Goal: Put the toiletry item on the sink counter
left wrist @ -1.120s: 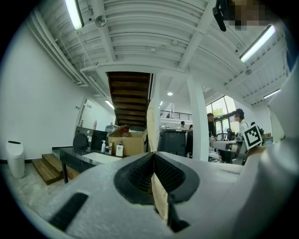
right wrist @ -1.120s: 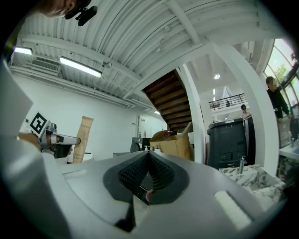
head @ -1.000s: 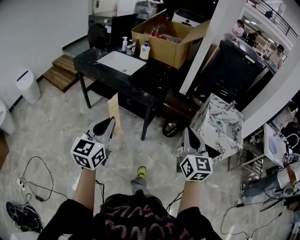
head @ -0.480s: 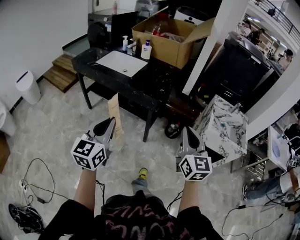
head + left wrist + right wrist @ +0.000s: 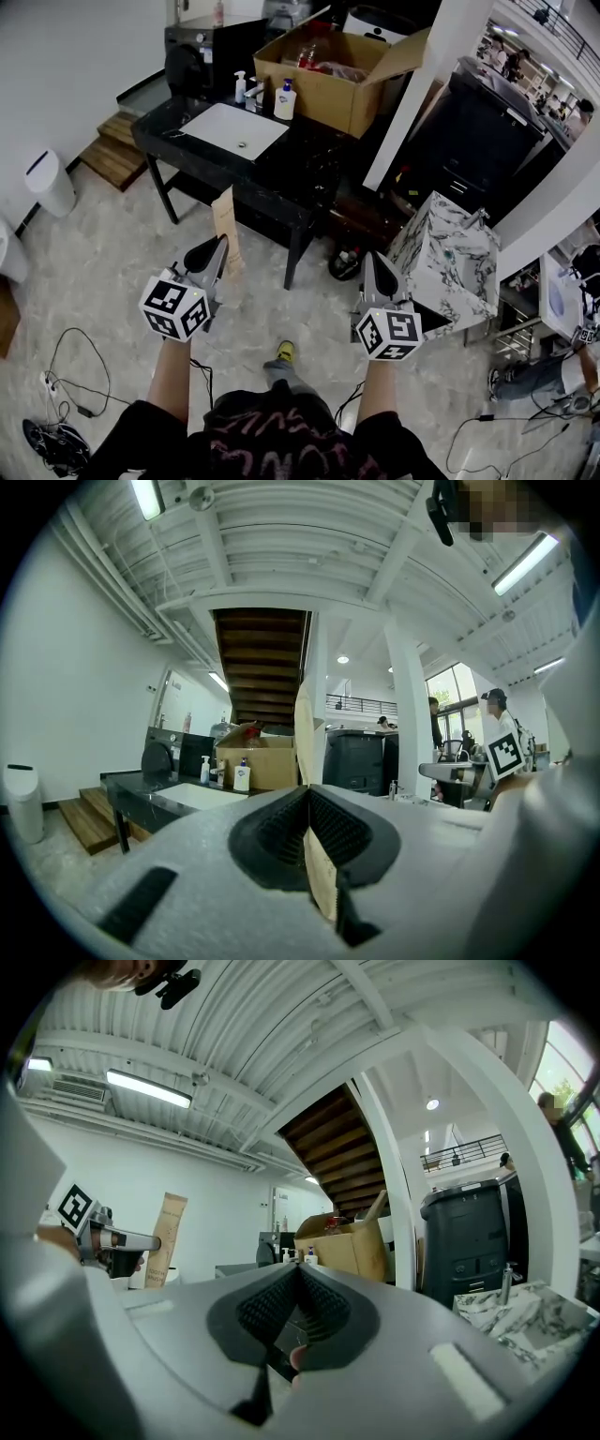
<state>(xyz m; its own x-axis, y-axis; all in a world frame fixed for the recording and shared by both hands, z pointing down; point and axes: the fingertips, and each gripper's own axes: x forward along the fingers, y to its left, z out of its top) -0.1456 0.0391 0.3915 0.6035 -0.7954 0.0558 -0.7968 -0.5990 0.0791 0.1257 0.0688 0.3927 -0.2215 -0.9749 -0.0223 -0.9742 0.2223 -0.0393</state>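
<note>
A flat tan paper toothbrush package (image 5: 225, 223) stands upright in my left gripper (image 5: 217, 247), which is shut on its lower part. In the left gripper view the package (image 5: 305, 733) rises from between the closed pads. The black sink counter (image 5: 291, 173) with its white basin (image 5: 234, 131) lies ahead, well beyond both grippers. My right gripper (image 5: 373, 265) is level beside the left one, its jaws together. In the right gripper view, the right gripper (image 5: 298, 1269) has something small and dark low in the gap; I cannot tell what it is.
An open cardboard box (image 5: 328, 80) and pump bottles (image 5: 284, 98) sit at the counter's back. A marble-patterned block (image 5: 450, 258) stands right of my right gripper. A white bin (image 5: 47, 183), wooden steps (image 5: 103, 150) and floor cables (image 5: 66, 375) lie to the left.
Both grippers have travelled forward towards the counter side by side. The package stays held in the left one, and neither gripper's jaws have changed.
</note>
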